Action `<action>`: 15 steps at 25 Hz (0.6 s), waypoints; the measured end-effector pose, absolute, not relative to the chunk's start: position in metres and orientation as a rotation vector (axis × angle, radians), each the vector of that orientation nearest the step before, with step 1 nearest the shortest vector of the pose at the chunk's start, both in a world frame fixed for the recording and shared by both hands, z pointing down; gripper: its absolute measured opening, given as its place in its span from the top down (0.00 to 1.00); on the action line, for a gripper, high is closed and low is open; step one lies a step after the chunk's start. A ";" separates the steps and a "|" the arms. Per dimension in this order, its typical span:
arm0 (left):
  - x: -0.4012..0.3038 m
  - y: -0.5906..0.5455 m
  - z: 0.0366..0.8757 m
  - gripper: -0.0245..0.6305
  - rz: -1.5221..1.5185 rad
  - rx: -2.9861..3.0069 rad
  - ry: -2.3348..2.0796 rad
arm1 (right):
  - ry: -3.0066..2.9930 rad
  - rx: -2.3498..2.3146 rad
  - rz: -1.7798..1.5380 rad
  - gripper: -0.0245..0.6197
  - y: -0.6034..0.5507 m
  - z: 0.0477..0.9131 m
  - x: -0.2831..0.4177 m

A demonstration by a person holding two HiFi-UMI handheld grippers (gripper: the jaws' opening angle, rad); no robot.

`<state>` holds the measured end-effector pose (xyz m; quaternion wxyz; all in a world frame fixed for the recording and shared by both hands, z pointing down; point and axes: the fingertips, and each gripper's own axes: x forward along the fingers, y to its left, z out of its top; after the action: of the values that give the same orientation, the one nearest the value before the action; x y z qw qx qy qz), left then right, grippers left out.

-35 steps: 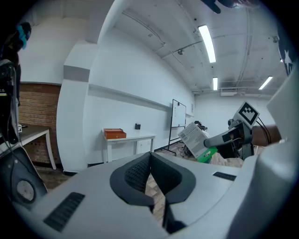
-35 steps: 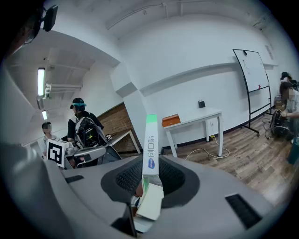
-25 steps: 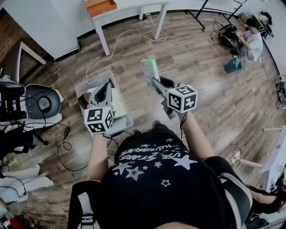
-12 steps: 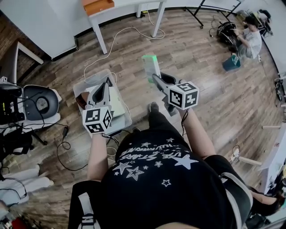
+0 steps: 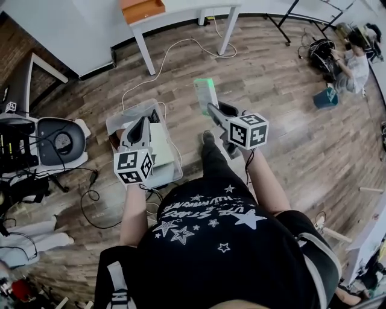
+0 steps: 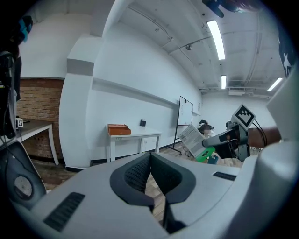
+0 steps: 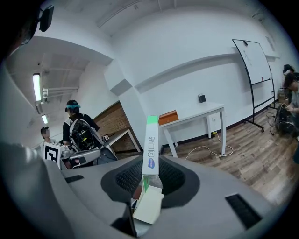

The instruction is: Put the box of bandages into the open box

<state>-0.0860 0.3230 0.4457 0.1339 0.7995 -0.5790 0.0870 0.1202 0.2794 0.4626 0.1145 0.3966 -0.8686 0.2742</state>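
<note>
The box of bandages (image 5: 205, 95) is gripped at its lower end by the right gripper (image 5: 211, 108), above bare wooden floor (image 5: 271, 90) and clear of the open box (image 5: 118, 117), which lies to its left.

The head view shows only a pale slab with a green far end. The right gripper view looks at the box of bandages (image 7: 151, 149) edge-on: a narrow white strip with a blue mark and a green tip, standing up between the clamped jaws of the right gripper (image 7: 149, 179), with a pale panel hanging at its near end. The left gripper view shows the wide printed face of the box of bandages (image 6: 191, 139), tilted, with its green end lowest.

The left gripper (image 6: 150, 175) has its jaws pressed together with nothing between them. In the head view, the left gripper (image 5: 143, 121) hovers over the open box, a clear bin on the floor with white contents. Neither gripper view shows that bin.

The person's foot (image 5: 207, 139) stands between the bin's right rim and the right gripper. Beyond lies open floor crossed by a white cable (image 5: 163, 57), then a white table (image 5: 181, 13) carrying an orange box (image 5: 140, 9). A dark chair (image 5: 57, 142) crowds the bin's left side.
</note>
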 end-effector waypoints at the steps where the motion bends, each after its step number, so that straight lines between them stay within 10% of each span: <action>1: -0.084 0.309 0.447 0.93 0.260 2.308 -1.691 | -2.549 1.149 0.811 0.79 0.262 0.465 0.123; 15: -0.034 0.079 0.442 0.93 0.334 2.150 -1.861 | -2.609 0.888 0.827 0.79 -0.001 0.476 0.173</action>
<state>-0.0336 0.0788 0.4419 0.1387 0.7437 -0.6436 0.1156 0.1733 -0.0014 0.4756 0.1316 0.3058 -0.8989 0.2849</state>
